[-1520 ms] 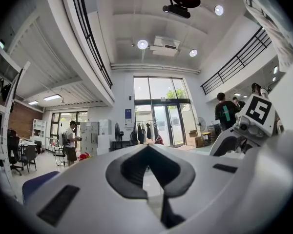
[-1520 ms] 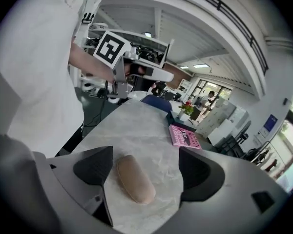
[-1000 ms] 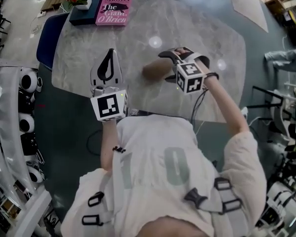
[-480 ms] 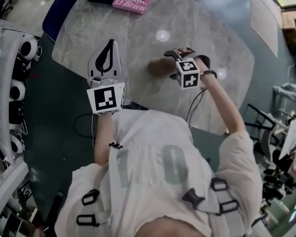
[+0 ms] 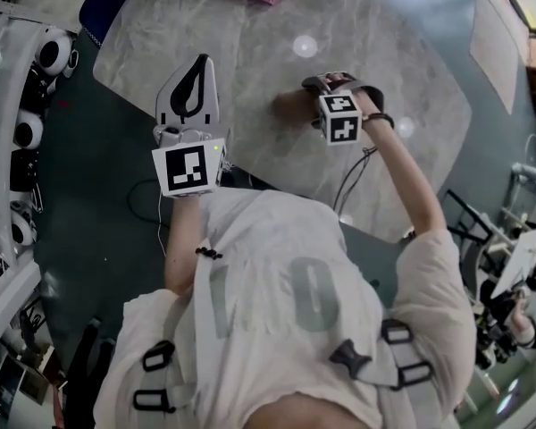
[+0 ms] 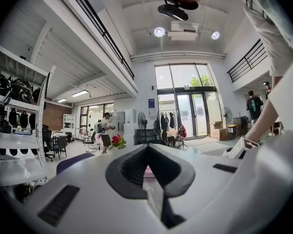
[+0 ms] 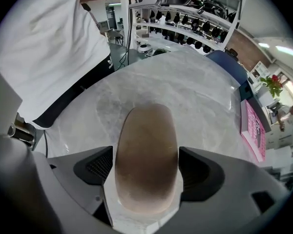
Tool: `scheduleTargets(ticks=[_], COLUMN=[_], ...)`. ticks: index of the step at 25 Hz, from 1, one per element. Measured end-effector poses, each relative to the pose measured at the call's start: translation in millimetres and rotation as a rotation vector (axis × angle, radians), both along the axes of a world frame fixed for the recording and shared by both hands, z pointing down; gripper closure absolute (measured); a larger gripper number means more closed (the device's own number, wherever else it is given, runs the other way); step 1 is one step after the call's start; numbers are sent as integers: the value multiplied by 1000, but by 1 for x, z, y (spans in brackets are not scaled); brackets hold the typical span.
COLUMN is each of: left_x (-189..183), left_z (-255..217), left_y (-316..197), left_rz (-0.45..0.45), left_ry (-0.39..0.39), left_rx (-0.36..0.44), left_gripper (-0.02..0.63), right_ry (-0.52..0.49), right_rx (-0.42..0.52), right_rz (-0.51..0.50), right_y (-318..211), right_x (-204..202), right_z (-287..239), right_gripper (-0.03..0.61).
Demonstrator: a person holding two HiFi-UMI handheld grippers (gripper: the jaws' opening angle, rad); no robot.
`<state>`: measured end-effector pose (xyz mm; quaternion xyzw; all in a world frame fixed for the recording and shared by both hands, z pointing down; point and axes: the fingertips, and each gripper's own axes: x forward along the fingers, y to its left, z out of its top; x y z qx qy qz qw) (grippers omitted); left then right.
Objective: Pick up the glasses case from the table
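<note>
Since my right claw (image 7: pixel 146 165) pinches the brown glasses case (image 7: pixel 146 140) by its long sides, pads touching both flanks while it lies on the table (image 7: pixel 200 96), I judge the grasp made; next comes a straight, level lift. My left claw (image 5: pixel 200 68) (pressed together, empty) hangs aside.
</note>
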<state>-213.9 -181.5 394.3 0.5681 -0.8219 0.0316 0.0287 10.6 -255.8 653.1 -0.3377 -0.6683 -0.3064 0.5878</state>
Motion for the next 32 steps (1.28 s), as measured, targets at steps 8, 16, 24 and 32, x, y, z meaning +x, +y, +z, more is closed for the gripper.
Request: scheduleTargets(ticks=[8,16,24,32], left_x=[-1,-3,9,10], left_z=[9,16,19,21], left_y=[5,3,-8,-9], left_rz=[-18,-24,15,22], left_ry=[12,26,21,22], left_rx=[-23,-27,-32,-38], left_gripper=[611,611,611,611], right_ry=[53,111,88,86], right_rx=[-8,-40,-55,-64], right_rz=[-21,-5,0,17], right_y=[3,5,6,5], right_x=[2,2,2,-3], right_z=[18,21,21,19], right_gripper=[186,186,186,189])
